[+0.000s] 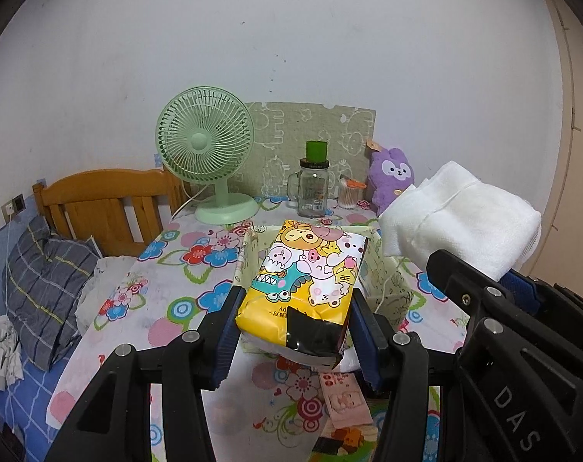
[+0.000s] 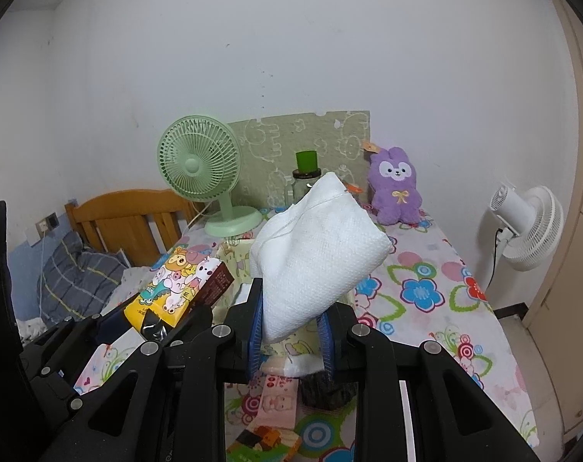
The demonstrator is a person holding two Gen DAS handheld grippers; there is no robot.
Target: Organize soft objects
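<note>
My left gripper (image 1: 297,304) is shut on a yellow cartoon-printed tissue pack (image 1: 307,273), held above the table over a pale patterned box (image 1: 397,288). My right gripper (image 2: 291,315) is shut on a folded white towel (image 2: 318,250), which sticks up and forward from the blue pads. The same towel (image 1: 461,215) shows at the right of the left wrist view, beside the other gripper's black frame. The tissue pack (image 2: 180,285) appears low at the left of the right wrist view. A purple plush rabbit (image 2: 395,188) sits at the back of the table.
A green desk fan (image 1: 206,154), a glass jar with a green lid (image 1: 312,184) and a cotton swab pot (image 1: 349,194) stand along the back. Small packets (image 2: 278,404) lie on the floral tablecloth (image 2: 422,288) below the grippers. A white fan (image 2: 526,227) stands right; a bed with a plaid pillow (image 1: 45,281) lies left.
</note>
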